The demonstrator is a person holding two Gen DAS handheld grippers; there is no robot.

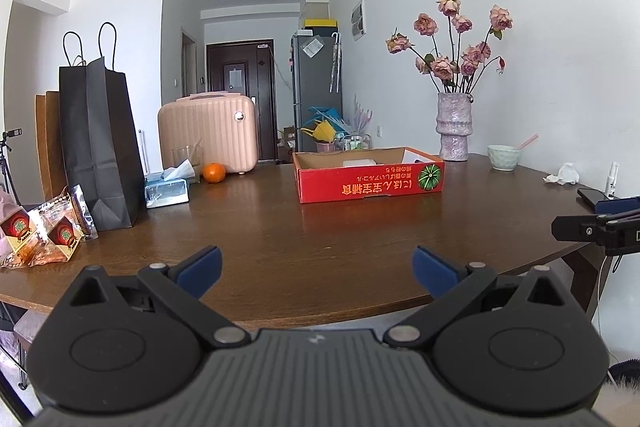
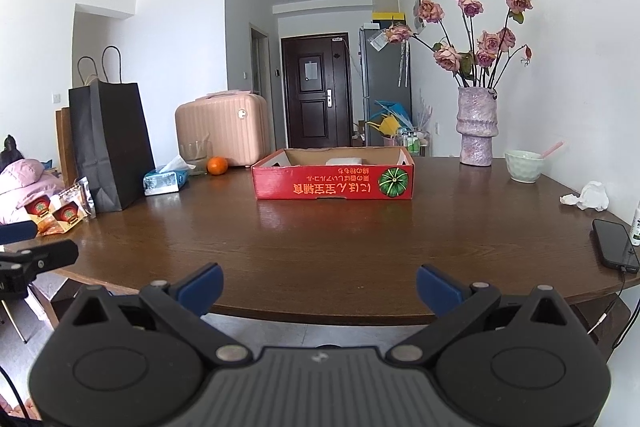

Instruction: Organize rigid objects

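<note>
A red cardboard tray box (image 1: 370, 183) (image 2: 334, 183) stands at the far middle of the brown table (image 1: 320, 227) (image 2: 340, 239); a white flat item (image 1: 358, 163) (image 2: 344, 161) lies inside it. My left gripper (image 1: 316, 269) is open and empty above the table's near edge. My right gripper (image 2: 319, 287) is open and empty at the near edge, far from the box. An orange (image 1: 214, 172) (image 2: 217, 165) sits at the back left. A phone (image 2: 614, 245) lies at the right edge.
A black paper bag (image 1: 98, 147) (image 2: 108, 143), snack packets (image 1: 44, 231) (image 2: 60, 213), a tissue box (image 1: 166, 189) (image 2: 166, 181) and a pink case (image 1: 208, 135) (image 2: 222, 129) stand at the left. A vase of roses (image 1: 454, 127) (image 2: 476, 127), a bowl (image 1: 503, 157) (image 2: 524, 165) and crumpled tissue (image 2: 588, 197) are at the right.
</note>
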